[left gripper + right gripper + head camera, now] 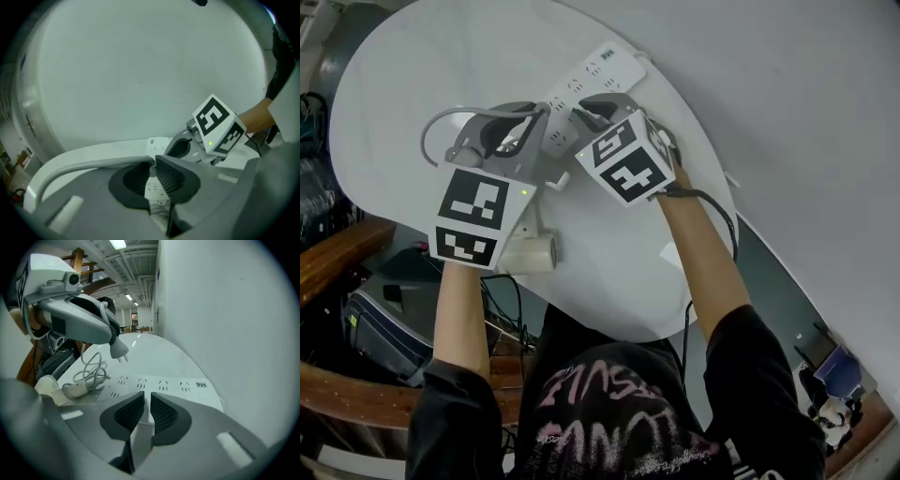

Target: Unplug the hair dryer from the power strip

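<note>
1. The unplugging itself looks done. My left gripper (152,171) is clamped on the plug (119,351), which hangs in the air with its prongs bare, just above the power strip (161,384).
2. My right gripper (146,411) has its jaws drawn nearly together with nothing between them. It sits low over the near edge of the strip, and I judge it is pinning the strip down, though I cannot confirm contact.
3. The hair dryer (530,251) lies on the white table (609,272) under my left gripper, its cord (91,371) coiled beside the strip.
4. Next I would carry the plug clear of the sockets, lower it to the table and release it, minding the cord's slack.
</note>
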A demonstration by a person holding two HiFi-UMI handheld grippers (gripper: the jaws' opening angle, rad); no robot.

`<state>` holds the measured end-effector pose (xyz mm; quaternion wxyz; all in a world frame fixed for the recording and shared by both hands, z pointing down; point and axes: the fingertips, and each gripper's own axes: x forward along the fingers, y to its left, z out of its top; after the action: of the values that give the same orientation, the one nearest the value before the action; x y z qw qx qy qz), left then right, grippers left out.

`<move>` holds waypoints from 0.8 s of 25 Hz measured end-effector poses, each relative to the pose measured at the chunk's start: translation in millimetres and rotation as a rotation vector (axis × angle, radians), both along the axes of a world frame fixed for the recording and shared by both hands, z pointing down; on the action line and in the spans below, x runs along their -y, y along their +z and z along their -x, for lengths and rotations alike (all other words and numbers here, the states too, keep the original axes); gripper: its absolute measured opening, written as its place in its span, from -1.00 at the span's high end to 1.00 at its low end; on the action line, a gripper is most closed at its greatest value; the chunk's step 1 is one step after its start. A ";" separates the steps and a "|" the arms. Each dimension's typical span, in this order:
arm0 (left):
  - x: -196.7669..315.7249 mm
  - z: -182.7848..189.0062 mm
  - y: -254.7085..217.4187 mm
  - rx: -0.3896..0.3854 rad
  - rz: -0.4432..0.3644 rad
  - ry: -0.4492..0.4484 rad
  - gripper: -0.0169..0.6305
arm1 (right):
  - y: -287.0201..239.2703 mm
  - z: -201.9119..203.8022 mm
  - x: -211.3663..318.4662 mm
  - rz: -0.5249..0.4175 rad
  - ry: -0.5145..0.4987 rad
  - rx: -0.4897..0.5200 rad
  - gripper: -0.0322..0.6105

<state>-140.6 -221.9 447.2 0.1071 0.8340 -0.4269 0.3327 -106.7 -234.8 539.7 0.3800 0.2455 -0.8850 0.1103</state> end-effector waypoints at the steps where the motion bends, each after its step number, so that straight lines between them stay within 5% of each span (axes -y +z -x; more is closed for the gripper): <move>1: -1.7 4.4 -0.8 0.000 -0.002 -0.013 0.81 | -0.2 -0.1 0.5 -0.004 0.007 0.007 0.69; 8: -15.6 19.5 -13.1 -0.138 0.011 -0.104 0.80 | -10.9 -5.7 1.3 -0.065 0.042 0.077 0.71; 20: -38.9 23.3 0.7 -0.120 0.032 -0.149 0.79 | -50.0 -39.6 -21.9 -0.164 0.148 0.159 0.82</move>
<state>-163.9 -183.0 447.9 0.1700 0.8165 -0.4754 0.2800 -67.1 -212.9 489.6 0.2783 0.3307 -0.8978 0.0843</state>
